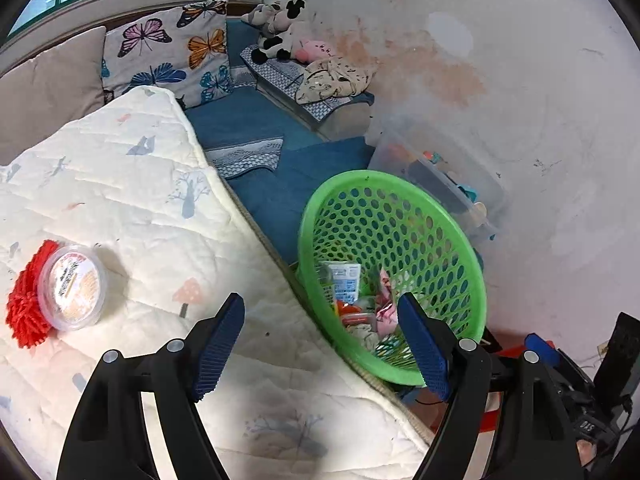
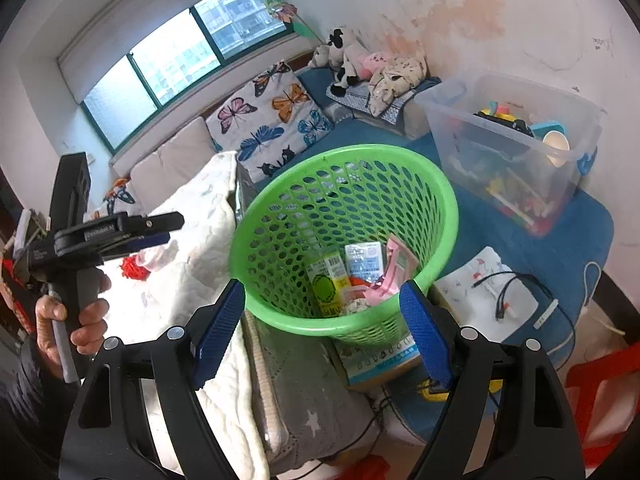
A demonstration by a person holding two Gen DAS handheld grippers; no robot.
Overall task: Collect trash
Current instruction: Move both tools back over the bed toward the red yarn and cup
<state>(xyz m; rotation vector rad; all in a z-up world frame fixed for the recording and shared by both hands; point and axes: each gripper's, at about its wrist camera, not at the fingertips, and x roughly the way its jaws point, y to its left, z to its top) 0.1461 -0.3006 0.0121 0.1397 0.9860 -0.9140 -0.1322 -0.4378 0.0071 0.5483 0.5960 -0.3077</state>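
Observation:
A green mesh basket (image 1: pixel 400 216) (image 2: pixel 352 184) stands beside the bed and holds several wrappers and cartons (image 2: pixel 360 276). A clear plastic tub with a printed lid (image 1: pixel 76 284) lies on the white quilt (image 1: pixel 140 200), against a red fuzzy pompom (image 1: pixel 24 304). My left gripper (image 1: pixel 320 340) is open and empty, over the quilt's edge between the tub and the basket. My right gripper (image 2: pixel 322 324) is open and empty, just above the basket's near rim. The left gripper also shows in the right wrist view (image 2: pixel 160 228), held in a hand over the quilt.
A butterfly pillow (image 1: pixel 172 48), plush toys (image 1: pixel 280 28) and a clear toy bin (image 2: pixel 516 144) sit at the back on blue mats. A carton (image 2: pixel 380 360) lies under the basket. Cables (image 2: pixel 504 292) lie on a white cloth. A red stool (image 2: pixel 604 392) is at right.

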